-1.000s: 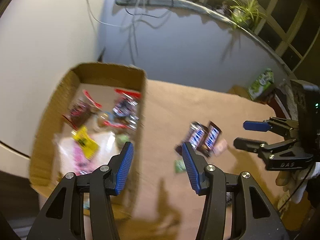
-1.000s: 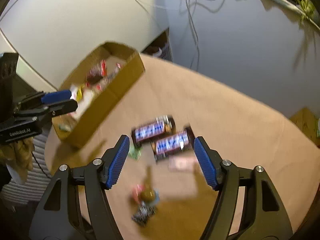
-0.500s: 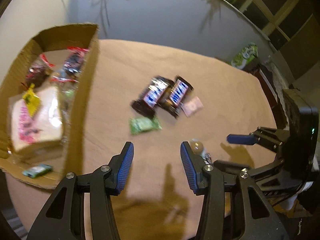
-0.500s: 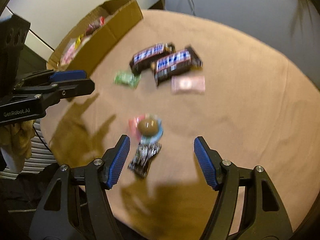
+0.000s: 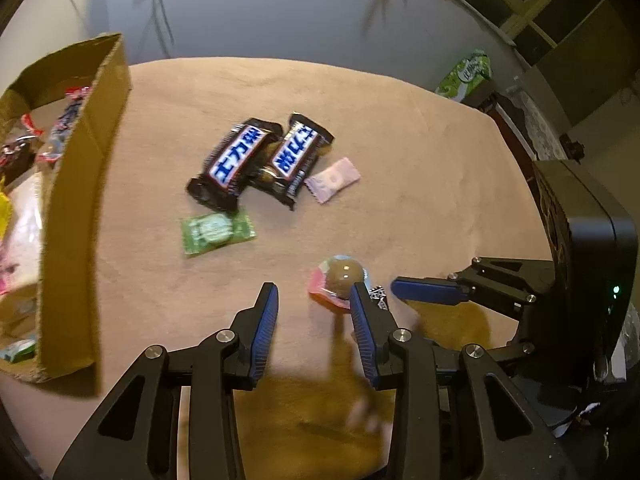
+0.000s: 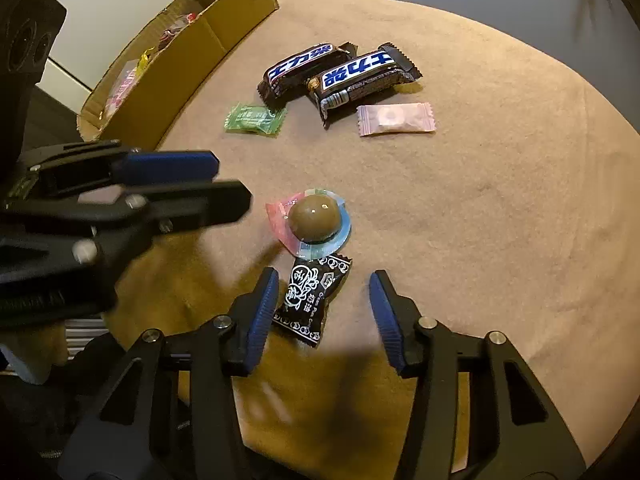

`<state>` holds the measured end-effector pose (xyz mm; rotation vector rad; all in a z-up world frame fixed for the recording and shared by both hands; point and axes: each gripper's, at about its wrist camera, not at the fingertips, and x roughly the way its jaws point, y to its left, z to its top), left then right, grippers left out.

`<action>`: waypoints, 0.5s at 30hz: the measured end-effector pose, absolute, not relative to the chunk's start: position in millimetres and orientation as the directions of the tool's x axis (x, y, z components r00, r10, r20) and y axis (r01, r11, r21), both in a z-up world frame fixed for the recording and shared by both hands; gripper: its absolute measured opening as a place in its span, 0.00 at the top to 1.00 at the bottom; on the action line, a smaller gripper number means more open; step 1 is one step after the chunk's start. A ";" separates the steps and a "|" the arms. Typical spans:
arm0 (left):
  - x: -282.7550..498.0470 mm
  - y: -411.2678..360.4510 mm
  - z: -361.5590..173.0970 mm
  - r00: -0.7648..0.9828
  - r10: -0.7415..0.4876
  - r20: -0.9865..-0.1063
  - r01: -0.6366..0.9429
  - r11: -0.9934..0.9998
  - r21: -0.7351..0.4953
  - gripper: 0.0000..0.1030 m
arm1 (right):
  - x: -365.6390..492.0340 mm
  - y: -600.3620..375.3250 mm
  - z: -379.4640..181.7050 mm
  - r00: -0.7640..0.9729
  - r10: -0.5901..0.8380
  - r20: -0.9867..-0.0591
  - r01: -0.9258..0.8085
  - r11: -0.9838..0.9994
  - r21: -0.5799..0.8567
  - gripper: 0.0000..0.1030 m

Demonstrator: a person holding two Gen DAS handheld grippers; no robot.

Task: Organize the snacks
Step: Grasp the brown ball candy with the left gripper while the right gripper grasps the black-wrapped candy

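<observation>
Both grippers low over the loose snacks on the tan table [image 6: 500, 220].

The right gripper [image 6: 324, 300] has its jaws apart — just been closing — with the black sachet [image 6: 314, 300] between them, its left pad touching or just beside the wrapper, the right pad clear. The left gripper [image 5: 314, 320], also closing, is spread over bare cloth, nothing gripped; its right finger sits against the round brown candy [image 5: 344, 278]. Farther off lie two bars [image 6: 340, 72], a green sweet [image 6: 254, 118] and a pink sweet [image 6: 394, 119] — the box [image 6: 192, 60] stands at the table's edge.
</observation>
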<state>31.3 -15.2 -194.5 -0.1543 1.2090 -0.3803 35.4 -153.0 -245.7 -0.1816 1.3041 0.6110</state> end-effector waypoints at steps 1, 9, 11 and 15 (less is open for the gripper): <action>32.0 -18.1 -195.9 0.295 -0.371 -0.881 0.209 0.924 -0.319 0.67 | 35.5 -150.6 -247.1 0.138 0.313 -0.940 -0.517 0.832 0.201 0.55; 36.7 -32.4 -202.6 0.273 -0.376 -0.886 0.248 0.917 -0.313 0.67 | 31.9 -144.8 -248.0 0.164 0.268 -0.949 -0.526 0.838 0.145 0.70; 38.6 -35.9 -205.0 0.273 -0.369 -0.889 0.253 0.919 -0.303 0.67 | 32.8 -150.3 -248.6 0.159 0.270 -0.950 -0.515 0.843 0.153 0.76; 40.9 -42.9 -208.2 0.270 -0.358 -0.894 0.269 0.919 -0.287 0.69 | 35.5 -161.7 -249.6 0.151 0.269 -0.951 -0.497 0.853 0.163 0.77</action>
